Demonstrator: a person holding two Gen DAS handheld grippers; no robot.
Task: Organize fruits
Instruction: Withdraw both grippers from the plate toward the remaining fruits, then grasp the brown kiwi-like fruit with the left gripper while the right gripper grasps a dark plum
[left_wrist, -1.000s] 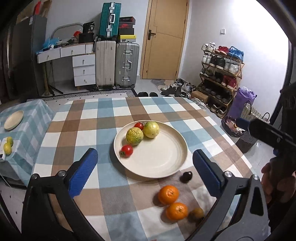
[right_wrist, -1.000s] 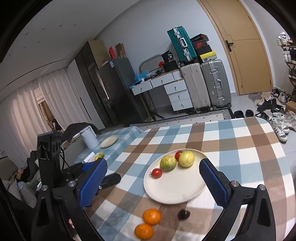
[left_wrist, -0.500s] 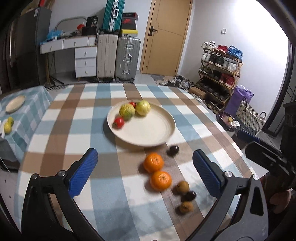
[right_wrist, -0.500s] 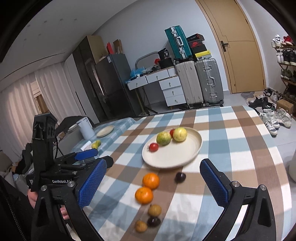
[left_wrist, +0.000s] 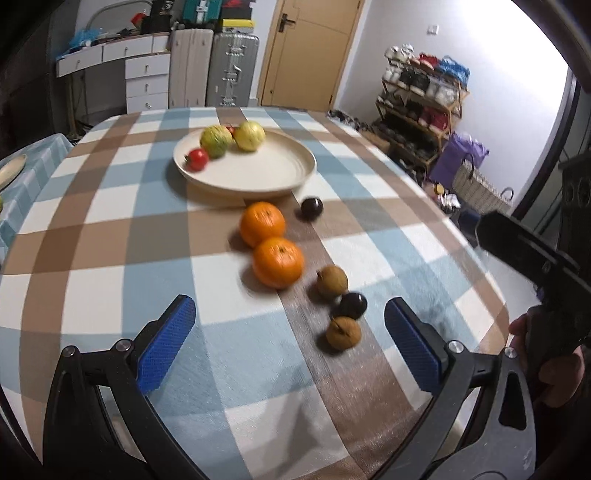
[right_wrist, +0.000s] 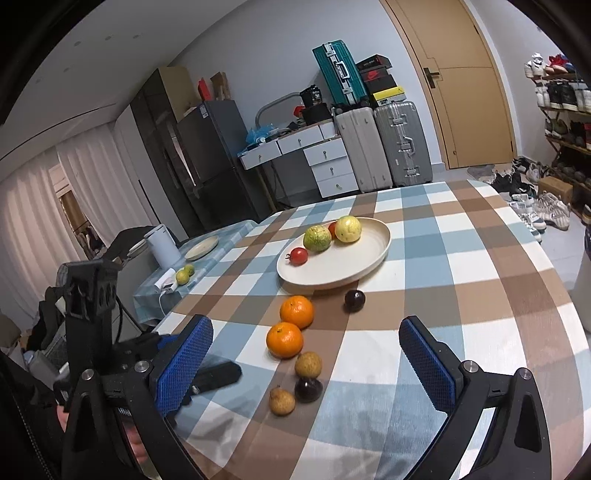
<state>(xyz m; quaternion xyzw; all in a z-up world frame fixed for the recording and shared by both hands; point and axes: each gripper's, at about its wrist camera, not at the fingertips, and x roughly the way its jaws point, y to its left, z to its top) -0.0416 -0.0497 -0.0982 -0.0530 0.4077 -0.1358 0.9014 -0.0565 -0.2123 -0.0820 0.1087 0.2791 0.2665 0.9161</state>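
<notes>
**Inspector:** Near edge: left gripper (left_wrist: 290, 343) and right gripper (right_wrist: 304, 363) both spread wide, holding nothing.

**Assistant:** Loose fruit?

**Inspector:** Brown fruit (left_wrist: 343, 332) nearest, oranges (left_wrist: 277, 262) beyond, plate (left_wrist: 291, 182) farthest. Advise centring the fingers on one fruit before closing.

– What do we see on the checked tablecloth (left_wrist: 110, 258)?
– Far off, a plate (left_wrist: 258, 173) with two green-yellow fruits (left_wrist: 216, 140) and a tomato (left_wrist: 197, 158). Nearer us, two oranges (left_wrist: 277, 262) touching, with small brown and dark fruits (left_wrist: 341, 306) to their right.
– And our left gripper (left_wrist: 290, 339)?
– Spread wide, empty.
</notes>
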